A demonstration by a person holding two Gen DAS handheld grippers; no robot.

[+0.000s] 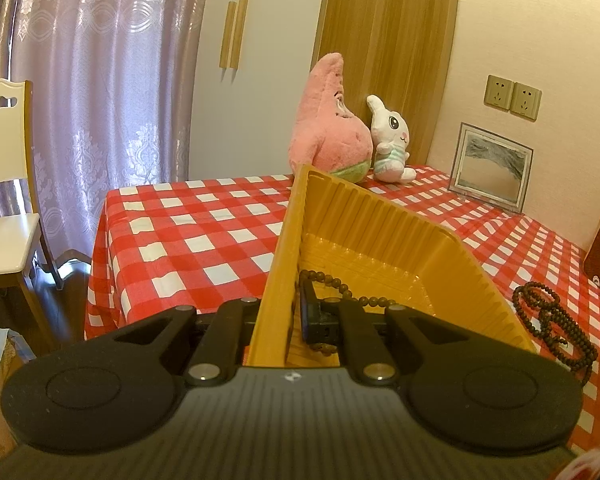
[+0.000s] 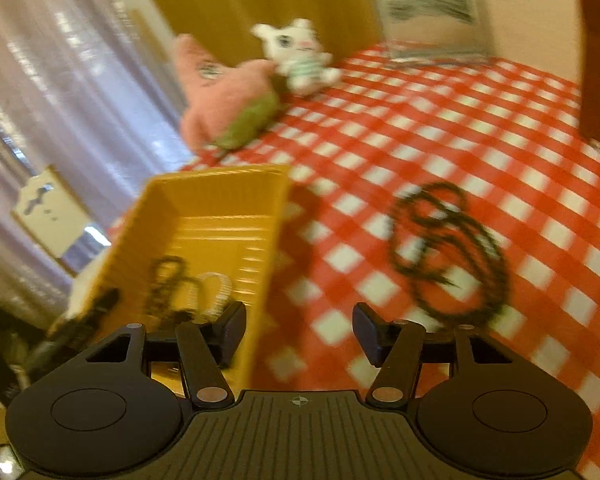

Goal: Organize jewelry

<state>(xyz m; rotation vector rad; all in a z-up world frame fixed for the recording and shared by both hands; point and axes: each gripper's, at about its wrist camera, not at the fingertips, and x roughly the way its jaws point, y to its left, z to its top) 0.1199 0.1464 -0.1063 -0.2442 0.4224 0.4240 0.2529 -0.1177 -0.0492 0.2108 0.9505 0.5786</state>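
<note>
Jewelry is split between two places: part lies inside the yellow tray (image 1: 380, 236), part on the red-and-white checked tabletop (image 1: 204, 220) to its right. At far left of the left wrist view a cream chair (image 1: 4, 184) stands before lilac curtains (image 1: 100, 80), off the tabletop's edge. The left claw (image 1: 278, 316) is closed on the near wall of the yellow tray; the wall passes between its fingers, one finger outside and one inside, and the tray appears tilted rather than flat. Inside the tray a strand of brown beads (image 1: 340, 288) drapes over the inner finger. Behind the tray a pink plush (image 1: 332, 128) and a white rabbit plush (image 1: 392, 140) stand touching each other at the tabletop's far edge, with a framed picture (image 1: 490, 166) leaning on the wall further right. To the right of the tray, apart from it, a dark bead necklace (image 1: 552, 320) lies coiled on the tabletop. The right wrist view is blurred; it shows the tray at left holding a dark strand (image 2: 168, 280) and a pale ring-shaped piece (image 2: 218, 292), whose kind cannot be made out. The right claw (image 2: 300, 332) is spread wide and holds nothing; its left finger is over the tray's right wall, its right finger near the dark coiled necklace on the cloth.
</note>
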